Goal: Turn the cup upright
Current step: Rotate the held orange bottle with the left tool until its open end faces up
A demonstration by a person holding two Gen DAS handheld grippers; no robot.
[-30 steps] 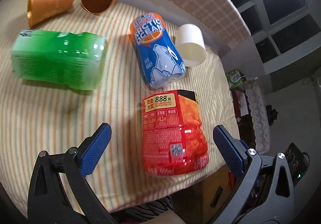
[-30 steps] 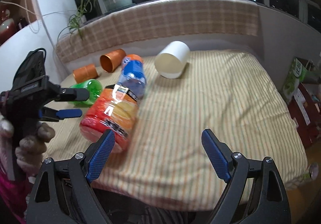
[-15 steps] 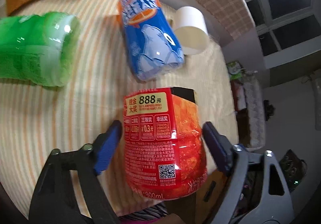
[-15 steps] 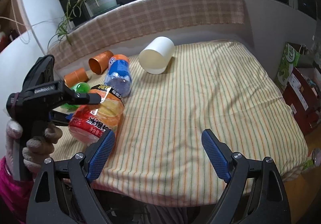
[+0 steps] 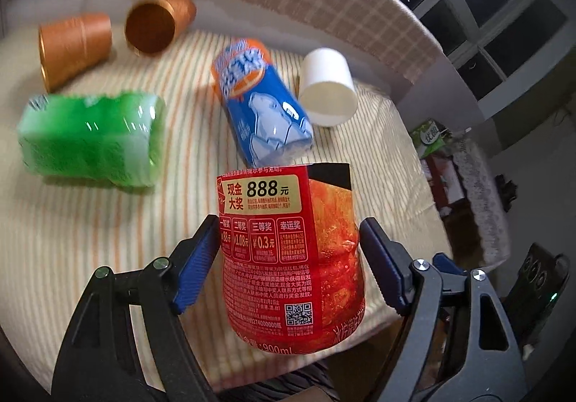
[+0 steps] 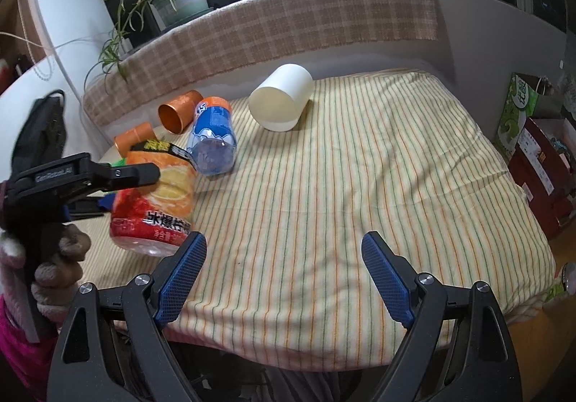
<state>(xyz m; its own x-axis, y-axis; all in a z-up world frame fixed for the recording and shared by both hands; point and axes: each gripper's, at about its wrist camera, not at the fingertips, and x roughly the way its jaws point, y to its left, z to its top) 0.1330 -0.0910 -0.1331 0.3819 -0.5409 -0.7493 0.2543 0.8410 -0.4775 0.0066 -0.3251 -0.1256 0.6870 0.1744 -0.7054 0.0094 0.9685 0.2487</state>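
Right wrist view: green cup almost wholly hidden behind red cup; only a sliver shows. Left gripper far finger hidden behind red cup. Left wrist view: two copper cups beyond red cup motion-blurred; red cup's small print unreadable.

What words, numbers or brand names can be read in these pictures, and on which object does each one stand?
"现金大奖 888元", red cup, top of label.
"¥0.3", "幸运奖", same label, prize row.
"900ml", same label, bottom edge.
The fine print and code number there are too small to read.
Blue cup: lettering blurred, unreadable.
Left gripper: arm marking too small to read surely.
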